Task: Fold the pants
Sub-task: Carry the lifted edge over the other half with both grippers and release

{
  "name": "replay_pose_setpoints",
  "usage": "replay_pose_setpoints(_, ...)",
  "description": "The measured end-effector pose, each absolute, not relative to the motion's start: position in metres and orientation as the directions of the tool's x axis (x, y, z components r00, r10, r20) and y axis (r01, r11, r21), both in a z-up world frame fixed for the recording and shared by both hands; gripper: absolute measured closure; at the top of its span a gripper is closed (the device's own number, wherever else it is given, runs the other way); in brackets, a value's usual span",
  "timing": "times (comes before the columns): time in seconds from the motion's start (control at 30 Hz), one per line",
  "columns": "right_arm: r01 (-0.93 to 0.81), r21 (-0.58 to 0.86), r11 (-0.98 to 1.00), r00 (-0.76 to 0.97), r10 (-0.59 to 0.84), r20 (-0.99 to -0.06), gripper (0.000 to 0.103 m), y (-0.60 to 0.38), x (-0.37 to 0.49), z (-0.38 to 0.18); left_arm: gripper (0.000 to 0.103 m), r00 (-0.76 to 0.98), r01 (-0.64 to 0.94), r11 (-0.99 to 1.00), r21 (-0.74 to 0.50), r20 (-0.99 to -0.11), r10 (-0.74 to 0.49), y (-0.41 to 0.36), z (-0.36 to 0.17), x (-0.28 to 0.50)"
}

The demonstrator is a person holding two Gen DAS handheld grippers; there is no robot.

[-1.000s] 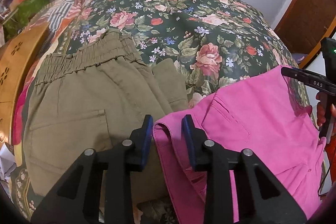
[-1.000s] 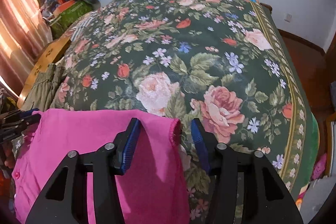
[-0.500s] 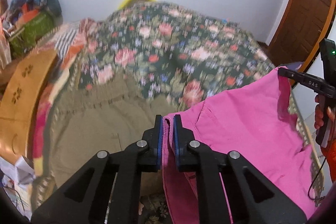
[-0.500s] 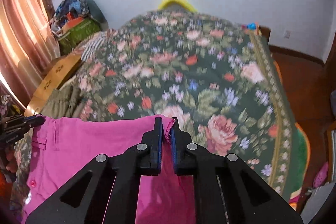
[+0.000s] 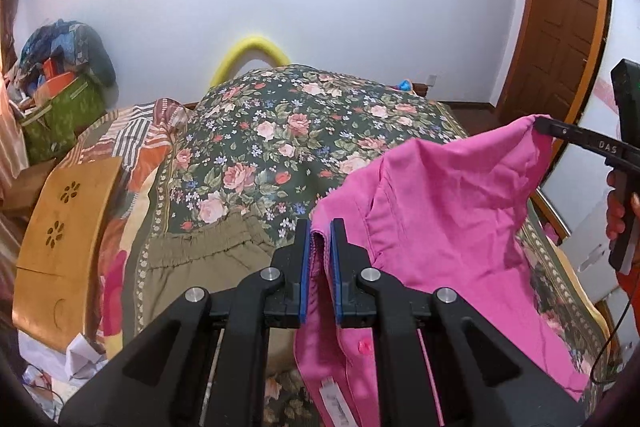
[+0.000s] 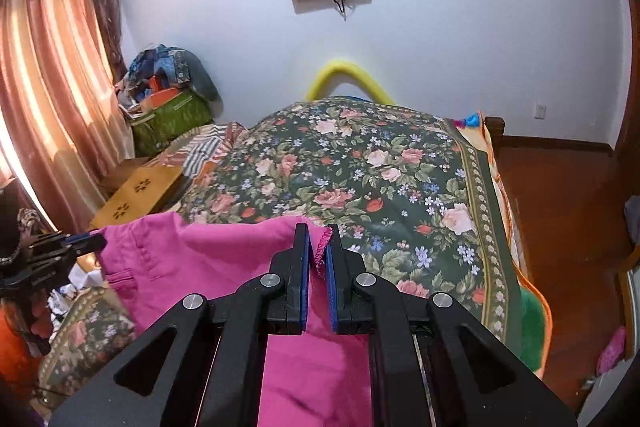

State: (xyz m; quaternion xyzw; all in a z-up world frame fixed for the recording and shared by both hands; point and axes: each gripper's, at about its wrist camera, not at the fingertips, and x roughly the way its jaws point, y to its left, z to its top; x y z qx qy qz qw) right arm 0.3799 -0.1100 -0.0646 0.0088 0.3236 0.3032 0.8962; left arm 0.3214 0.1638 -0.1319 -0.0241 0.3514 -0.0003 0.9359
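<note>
The left tool [image 5: 319, 241] is pinching one top corner of the pink pants [image 5: 448, 203], with its two blue pads pressed close on the cloth edge. The right tool [image 6: 318, 245] is pinching the other top corner the same way, and a little frayed bit of pink is sticking up between its pads. The pink pants are hanging in the air between the two tools, above the near end of the bed [image 5: 304, 135], and the cloth is sagging in soft folds in the middle. In the left wrist view the pants are spreading out to the right of the left tool, reaching all the way to the right tool at the far right edge. In the right wrist view they are spreading out to the left, reaching the left tool at the far left. A pink button and a white tag are showing near the bottom of the pants, just beside the left tool. The olive pants [image 5: 200, 263] are lying flat on the flowery bed cover, to the left of the pink ones and under the left tool.
</note>
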Motion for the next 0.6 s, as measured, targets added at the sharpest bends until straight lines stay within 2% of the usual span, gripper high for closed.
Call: replay_pose_setpoints(0.6, -0.545, 0.261, 0.797, 0.569, 0.58, -0.583, 0.096, -0.156, 0.251, -0.058, 0.094, 0.725, 0.04, 0.999, -0.011, -0.688, -0.037, 0.14, -0.119, 0.212)
